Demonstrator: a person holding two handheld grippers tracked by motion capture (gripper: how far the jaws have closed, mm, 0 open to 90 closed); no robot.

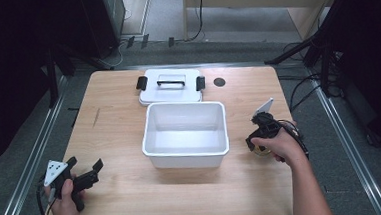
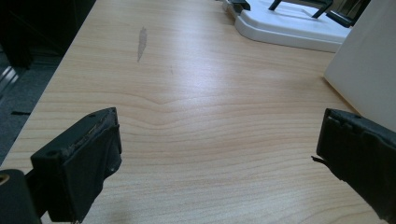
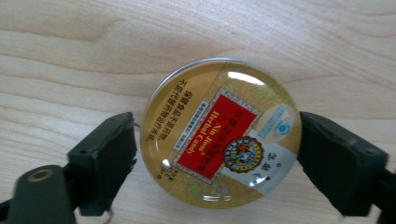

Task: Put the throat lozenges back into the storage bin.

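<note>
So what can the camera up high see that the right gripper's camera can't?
The high view takes in the white bin, its lid lying behind it, the left gripper and the person's hands. The right gripper view gives the close-up: a round gold candy tin with a red label, lying between the jaws, with a small gap on the left side. Both share the wooden table and the right gripper.

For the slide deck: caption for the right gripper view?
Right tool straddling a round candy tin on the wooden table, jaws either side.
</note>
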